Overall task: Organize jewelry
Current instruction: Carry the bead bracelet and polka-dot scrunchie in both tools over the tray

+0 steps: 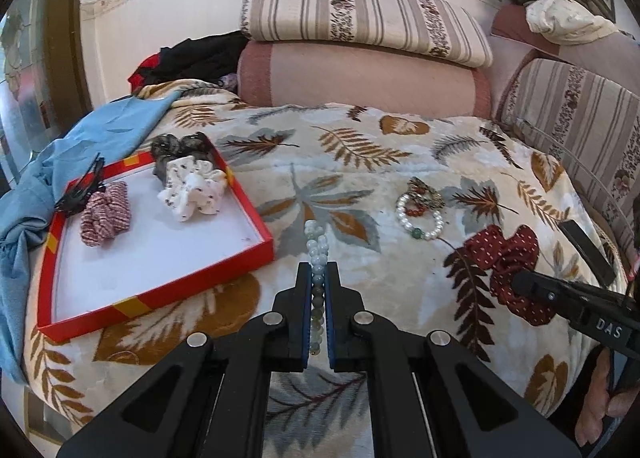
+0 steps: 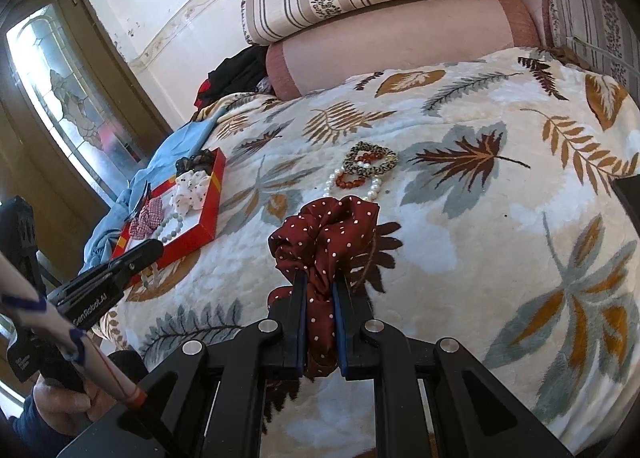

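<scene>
- Left hand-held gripper [image 1: 319, 278] clamps tight on the pale bead bracelet [image 1: 316, 250]; carry it to ten o'clock, over the red tray [image 1: 256, 214]'s rim, before releasing
- right hand-held gripper [image 2: 320, 290], nearly closed, pinches the maroon scrunchie [image 2: 326, 234] above the bed [image 2: 500, 218]; hold steady

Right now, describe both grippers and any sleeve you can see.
Both grippers, left and right, are matte black, with blue-padded fingers and silver pivot pins. White lettering marks their sides. A dark blue sleeve shows at the left hand.
</scene>
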### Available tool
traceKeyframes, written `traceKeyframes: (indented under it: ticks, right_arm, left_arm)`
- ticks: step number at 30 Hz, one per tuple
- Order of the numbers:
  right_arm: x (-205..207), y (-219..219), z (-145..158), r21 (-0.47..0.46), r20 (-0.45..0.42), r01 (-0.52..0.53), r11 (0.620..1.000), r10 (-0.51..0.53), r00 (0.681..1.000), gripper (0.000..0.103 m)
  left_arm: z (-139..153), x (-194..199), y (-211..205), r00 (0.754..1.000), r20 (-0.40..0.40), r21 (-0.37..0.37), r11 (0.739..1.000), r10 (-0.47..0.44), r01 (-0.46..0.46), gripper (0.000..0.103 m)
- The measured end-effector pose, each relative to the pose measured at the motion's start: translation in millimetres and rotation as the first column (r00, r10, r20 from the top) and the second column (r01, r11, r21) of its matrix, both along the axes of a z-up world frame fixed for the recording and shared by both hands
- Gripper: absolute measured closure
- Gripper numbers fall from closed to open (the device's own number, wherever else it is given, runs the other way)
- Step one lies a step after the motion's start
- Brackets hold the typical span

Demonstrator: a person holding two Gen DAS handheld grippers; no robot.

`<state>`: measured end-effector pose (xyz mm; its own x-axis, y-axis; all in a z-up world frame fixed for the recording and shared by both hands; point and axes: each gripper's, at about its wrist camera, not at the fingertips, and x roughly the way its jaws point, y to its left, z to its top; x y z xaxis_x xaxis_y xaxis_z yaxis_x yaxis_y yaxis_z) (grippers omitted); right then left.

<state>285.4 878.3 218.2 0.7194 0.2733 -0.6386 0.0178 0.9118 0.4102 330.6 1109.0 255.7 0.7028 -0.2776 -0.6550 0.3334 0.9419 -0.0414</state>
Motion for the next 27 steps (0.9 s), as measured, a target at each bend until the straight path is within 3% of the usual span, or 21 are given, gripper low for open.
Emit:
traceKeyframes:
  ticks: [17, 27]
  right_arm:
    - [10.6, 35.8, 10.8, -0.024, -0.011, -0.089, 0.996, 0.089, 0.996, 0.09]
    - [29.1, 74.1, 29.7, -0.045, 0.006, -0.175, 0.984, 0.175, 0.984, 0.09]
  left_arm:
    - [14.2, 20.7, 62.2, 0.979, 0.068, 0.014, 0.981, 0.193, -0.194, 0.097]
    - [15.5, 31.0, 96.9, 0.96, 0.064, -0.012, 0.962, 0.272, -0.272, 0.097]
